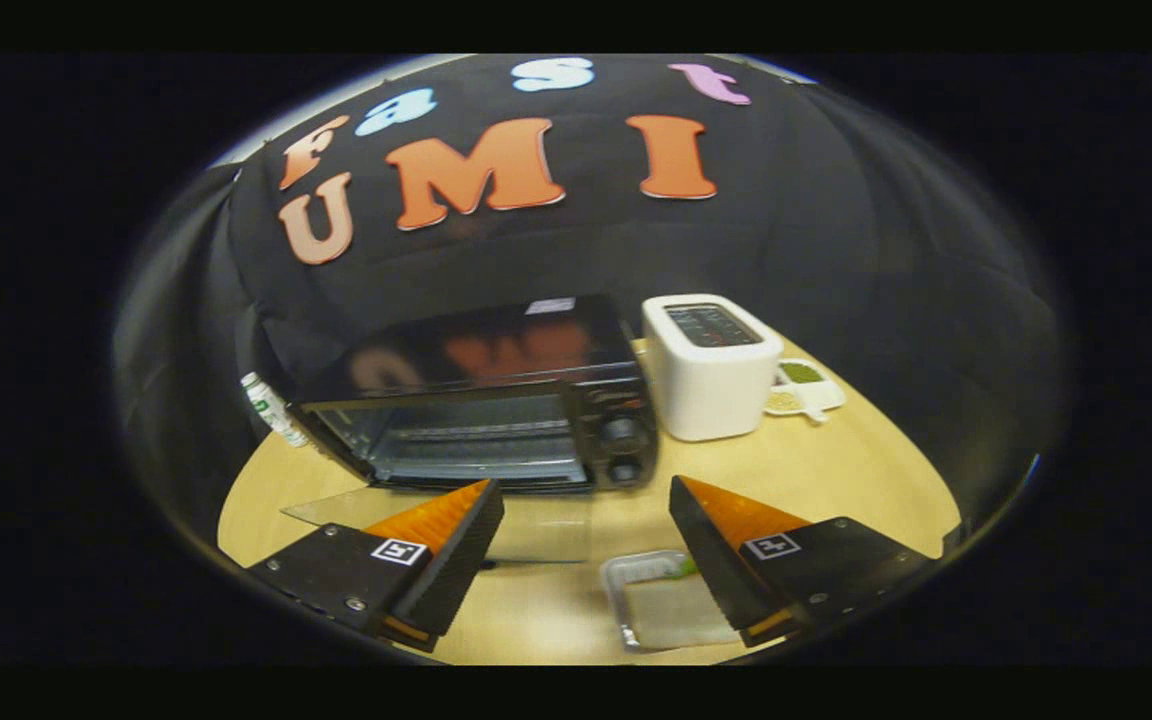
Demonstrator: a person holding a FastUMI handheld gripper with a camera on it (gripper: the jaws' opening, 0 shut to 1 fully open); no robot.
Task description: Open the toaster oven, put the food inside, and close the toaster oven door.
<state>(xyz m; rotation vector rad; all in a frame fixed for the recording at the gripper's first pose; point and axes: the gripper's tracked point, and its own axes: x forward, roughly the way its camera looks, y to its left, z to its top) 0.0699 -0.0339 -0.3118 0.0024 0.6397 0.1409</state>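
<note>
The toaster oven (496, 400) stands on the table (836, 470) beyond the fingers, its glass door (536, 525) folded down flat toward the tool and the wire rack inside bare. A small label on its top is too blurred to read. Near the right finger lies a clear tray (651, 600) with a bit of green food (684, 570) at its far edge. The tool (586, 520) is spread wide, holding nothing. A white toaster (711, 370) stands right of the oven, a small dish (806, 388) beyond it.
</note>
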